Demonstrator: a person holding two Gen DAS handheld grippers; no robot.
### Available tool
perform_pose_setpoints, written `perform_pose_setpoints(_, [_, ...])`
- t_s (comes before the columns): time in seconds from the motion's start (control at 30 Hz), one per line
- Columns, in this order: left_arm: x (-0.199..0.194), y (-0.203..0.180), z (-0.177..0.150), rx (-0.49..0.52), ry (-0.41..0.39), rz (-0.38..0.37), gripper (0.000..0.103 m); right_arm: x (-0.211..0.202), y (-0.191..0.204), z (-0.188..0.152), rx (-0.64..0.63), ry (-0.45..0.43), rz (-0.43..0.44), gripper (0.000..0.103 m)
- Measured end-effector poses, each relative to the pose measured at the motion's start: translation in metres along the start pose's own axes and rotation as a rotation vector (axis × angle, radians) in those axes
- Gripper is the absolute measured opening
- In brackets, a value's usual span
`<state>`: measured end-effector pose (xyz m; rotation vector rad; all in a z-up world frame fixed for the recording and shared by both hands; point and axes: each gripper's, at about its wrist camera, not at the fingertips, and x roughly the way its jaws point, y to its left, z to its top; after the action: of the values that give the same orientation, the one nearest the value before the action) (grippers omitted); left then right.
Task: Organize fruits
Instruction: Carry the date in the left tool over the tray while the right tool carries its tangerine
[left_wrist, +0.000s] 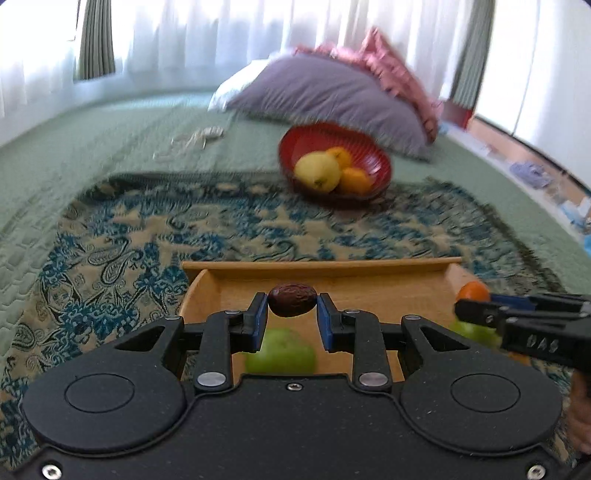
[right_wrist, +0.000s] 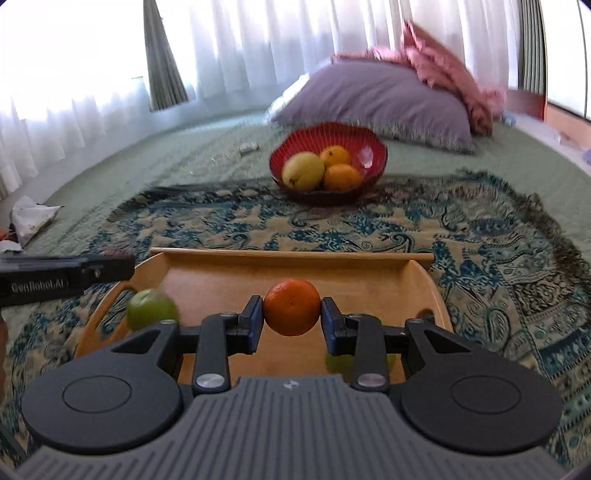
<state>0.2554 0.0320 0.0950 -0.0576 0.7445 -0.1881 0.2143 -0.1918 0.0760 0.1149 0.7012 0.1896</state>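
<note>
My left gripper (left_wrist: 291, 301) is shut on a small wrinkled brown fruit (left_wrist: 291, 300), held above the wooden tray (left_wrist: 332, 269). My right gripper (right_wrist: 291, 308) is shut on an orange (right_wrist: 291, 306) over the same tray (right_wrist: 291, 254). Green fruits lie in the tray: one under the left fingers (left_wrist: 280, 354), one at the tray's left side (right_wrist: 151, 308), another partly hidden behind the right finger (right_wrist: 338, 363). Farther off, a red bowl (left_wrist: 373, 155) (right_wrist: 365, 142) holds a yellow fruit (right_wrist: 303, 170) and two oranges (right_wrist: 341, 177). The right gripper enters the left wrist view at the right (left_wrist: 524, 321).
The tray and bowl rest on a blue-and-beige patterned cloth (right_wrist: 480, 240) spread over a green quilted bed (left_wrist: 110, 122). A purple pillow (right_wrist: 376, 99) and a pink one (right_wrist: 443, 70) lie behind the bowl. Curtains hang behind the bed. Crumpled paper (right_wrist: 29, 218) lies at the left.
</note>
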Motion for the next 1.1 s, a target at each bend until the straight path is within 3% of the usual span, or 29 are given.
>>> perform_pose_setpoints(0.2, [0.056,0.008,0.017,-0.011,0.132,0.057,0.027,0.049,-0.015,0.029,0.067,0.152,-0.083,0.037])
perform_pose_setpoints(0.47, [0.090,0.017,0.016,-0.071,0.187,0.049,0.027,0.082,-0.020,0.024,0.047,0.259,-0.129,0.037])
perform_pose_setpoints(1.1, [0.112,0.008,0.008,-0.024,0.234,0.072,0.027,0.102,-0.012,0.024,-0.012,0.293,-0.176,0.038])
